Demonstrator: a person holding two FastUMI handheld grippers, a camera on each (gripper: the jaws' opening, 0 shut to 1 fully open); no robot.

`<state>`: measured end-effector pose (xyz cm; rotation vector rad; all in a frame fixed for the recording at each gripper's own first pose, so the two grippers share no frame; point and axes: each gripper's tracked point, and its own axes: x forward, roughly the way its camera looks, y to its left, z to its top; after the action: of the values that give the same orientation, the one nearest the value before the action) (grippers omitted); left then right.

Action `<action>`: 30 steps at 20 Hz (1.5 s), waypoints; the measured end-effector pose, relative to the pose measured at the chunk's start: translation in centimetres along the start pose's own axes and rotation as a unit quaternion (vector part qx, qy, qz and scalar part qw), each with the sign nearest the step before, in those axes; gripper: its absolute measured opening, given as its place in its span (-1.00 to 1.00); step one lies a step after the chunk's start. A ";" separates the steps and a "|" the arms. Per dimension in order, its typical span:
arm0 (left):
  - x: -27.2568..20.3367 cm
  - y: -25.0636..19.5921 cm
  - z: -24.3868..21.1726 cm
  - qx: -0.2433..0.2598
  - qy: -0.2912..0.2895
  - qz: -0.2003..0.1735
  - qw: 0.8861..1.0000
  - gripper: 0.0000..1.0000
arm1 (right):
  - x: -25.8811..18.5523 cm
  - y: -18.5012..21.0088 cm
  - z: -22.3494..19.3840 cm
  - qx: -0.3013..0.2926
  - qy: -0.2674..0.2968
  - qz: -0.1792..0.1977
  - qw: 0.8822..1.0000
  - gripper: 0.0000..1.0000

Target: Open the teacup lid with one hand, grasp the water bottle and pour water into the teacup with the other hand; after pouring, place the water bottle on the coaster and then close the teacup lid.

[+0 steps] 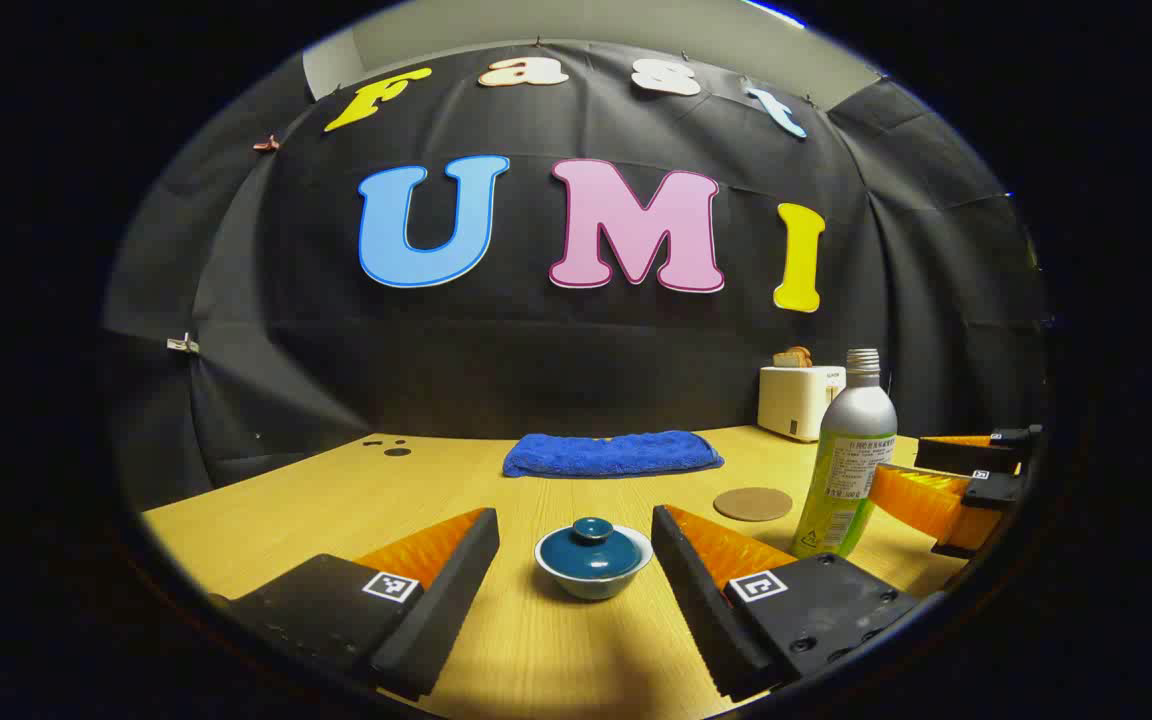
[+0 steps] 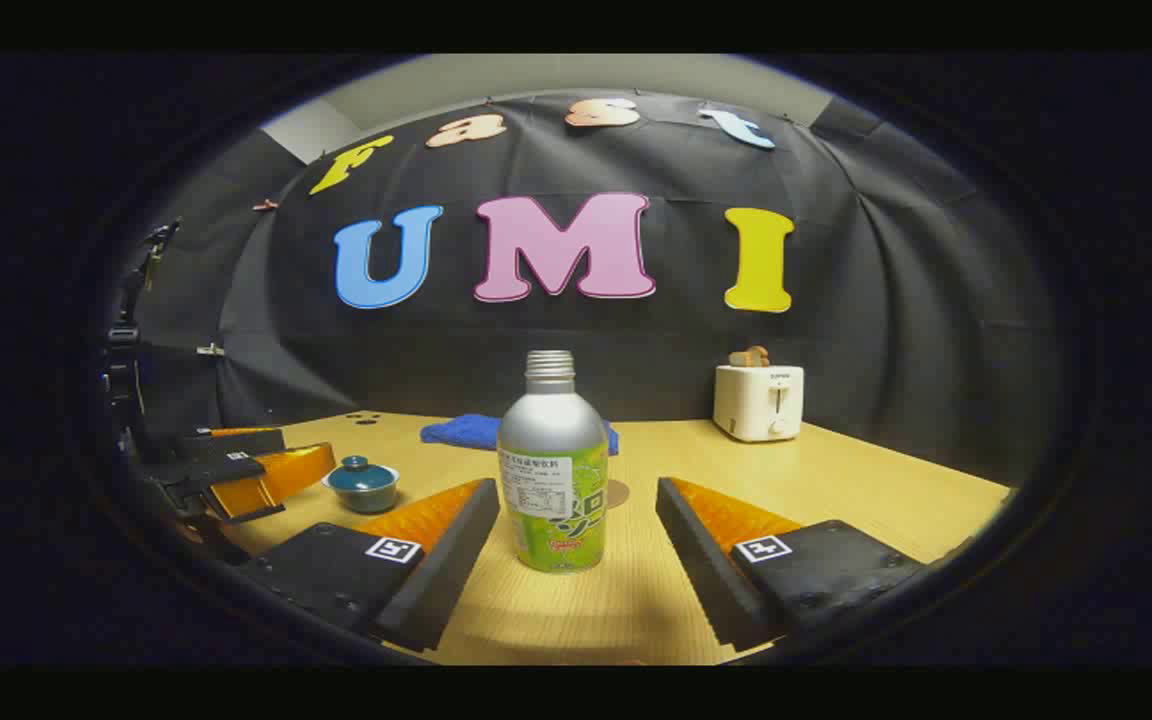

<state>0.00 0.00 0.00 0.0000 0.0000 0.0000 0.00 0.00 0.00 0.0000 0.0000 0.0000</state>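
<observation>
Left gripper (image 1: 574,560): open wide, holding nothing, low over the table (image 1: 336,500), aimed at the teacup (image 1: 593,570). Teacup standing between the two fingers but farther out, touched by neither. Lid (image 1: 592,548) seated on the cup, small knob on top. Risk: knob small and rounded, so an off-centre pinch likely to slip off or tip the light cup. Risk: closing too low, likely to catch the rim and drag the whole cup across the table.

Right gripper (image 2: 576,560): open wide, holding nothing, lined up on the water bottle (image 2: 552,470). Bottle upright on the table, between the fingers and slightly ahead of them, untouched. Neck without a cap, as far as can be judged. Risk: tall, smooth bottle, easily knocked over by one finger arriving before the other; with an open neck, a spill onto the table likely. Risk: grip too high or too loose, probably letting the bottle rotate during the pour and miss the small cup.

Coaster (image 1: 753,503): flat on the table, just beyond the bottle and partly hidden behind it in the right gripper view. Small target; off-centre placement likely to leave the bottle rocking on its edge.

Cup and bottle standing near each other, both grippers working side by side. Collision between them possible during lift and pour. Blue towel (image 1: 612,453) and toaster (image 2: 759,400) at the back of the table, well apart from the work. Task judged at its start: nothing grasped, lid on.
</observation>
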 end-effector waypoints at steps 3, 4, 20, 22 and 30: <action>0.0 0.0 0.0 0.000 0.000 0.002 1.000 0.94 | 0.0 -0.1 -0.1 0.000 0.000 0.000 1.000 0.96; 0.0 0.2 0.0 0.000 0.001 0.007 1.000 0.94 | 0.0 -0.1 -0.1 -0.001 0.001 0.001 1.000 0.96; 0.1 0.9 -0.1 0.001 0.002 0.032 0.999 0.94 | -0.1 1.1 -0.4 -0.001 0.003 0.031 1.000 0.96; 0.5 0.4 0.0 0.001 0.001 0.018 1.000 0.94 | 0.0 1.3 -0.5 0.000 0.003 0.038 0.999 0.96; 4.1 -1.3 -1.8 0.036 0.059 -0.034 0.997 0.93 | -0.3 2.0 -0.6 0.000 0.004 0.061 0.998 0.96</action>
<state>4.11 -1.27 -1.75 0.0727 0.1173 -0.0681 -0.32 2.02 -0.57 0.0001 0.0073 0.1223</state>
